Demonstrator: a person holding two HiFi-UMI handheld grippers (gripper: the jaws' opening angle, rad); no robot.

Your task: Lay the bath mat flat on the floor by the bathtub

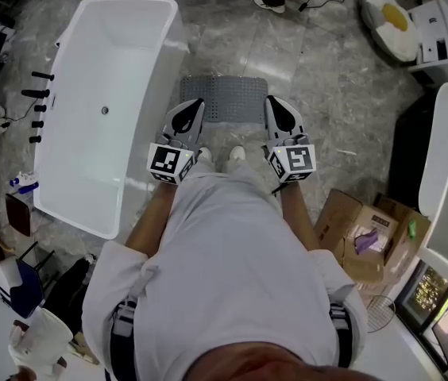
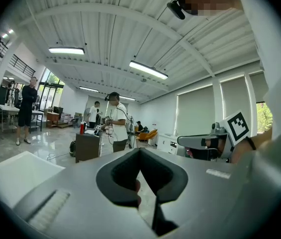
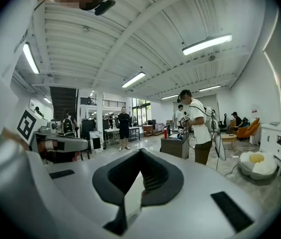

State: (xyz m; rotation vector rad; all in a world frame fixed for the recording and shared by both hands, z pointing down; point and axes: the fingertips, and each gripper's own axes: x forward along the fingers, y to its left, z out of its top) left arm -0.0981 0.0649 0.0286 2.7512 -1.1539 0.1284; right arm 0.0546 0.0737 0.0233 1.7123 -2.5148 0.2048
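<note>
Marble floor, bath mat by bathtub, corners hidden behind left gripper, right gripper, both closed, empty

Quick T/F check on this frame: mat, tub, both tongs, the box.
1. The bath mat lies flat on the floor beside the bathtub. True.
2. The left tongs grip a corner of the mat. False: they are shut on nothing, held up in front of the person, above the mat.
3. The right tongs are wide open. False: they are shut, with nothing between them.
4. The bathtub is on the person's left side. True.
5. An open cardboard box stands on the person's right. True.
</note>
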